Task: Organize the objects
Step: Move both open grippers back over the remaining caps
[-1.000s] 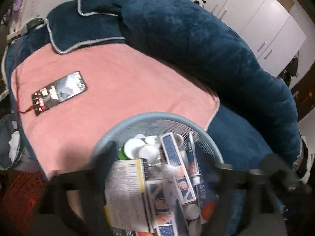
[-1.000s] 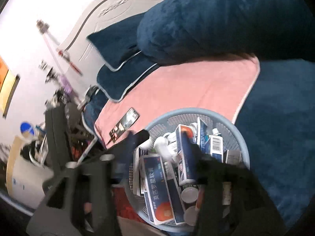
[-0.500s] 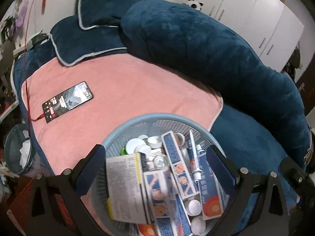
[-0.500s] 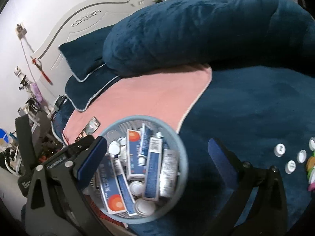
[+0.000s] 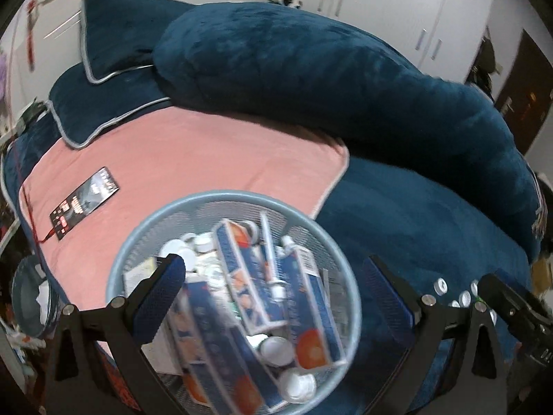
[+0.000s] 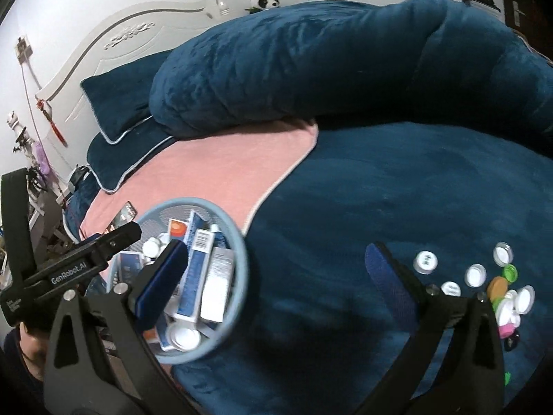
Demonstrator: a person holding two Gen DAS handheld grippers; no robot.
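A round light-blue wire-mesh basket (image 5: 235,200) sat on the bed, straddling the edge where a pink plush blanket (image 5: 193,159) met the dark teal velvet bedspread (image 6: 397,186). It was crammed with blue-and-white cardboard medicine boxes marked with orange circles (image 5: 304,311), a slim white tube (image 5: 271,263) lying across them, and small white round jars and caps (image 5: 297,385) tucked among the boxes. In the left wrist view the basket's contents were partly blurred.

The left gripper (image 5: 276,276) stood spread wide with nothing between its blue-padded fingers; the basket lay beyond them, one finger overlapping its near rim in the view. The right gripper (image 6: 276,263) was likewise spread wide and held nothing, hovering above bare bedspread, with the basket behind its left finger and a loose cluster of bottle caps (image 6: 477,275) — white, green, orange and pink — lying on the bedspread near its right finger.

A black smartphone with a lit screen (image 5: 84,204) lay on the pink blanket, well apart from the basket, a red cable running from it. A long, thick teal bolster (image 5: 328,79) curved along the far side of the bed, with two teal pillows edged in pale piping (image 5: 103,103) stacked beside it. Behind them rose a white carved headboard (image 6: 114,48), a small panda plush toy (image 6: 264,0) perched above it, and white wardrobe doors (image 5: 432,17) lined the wall.
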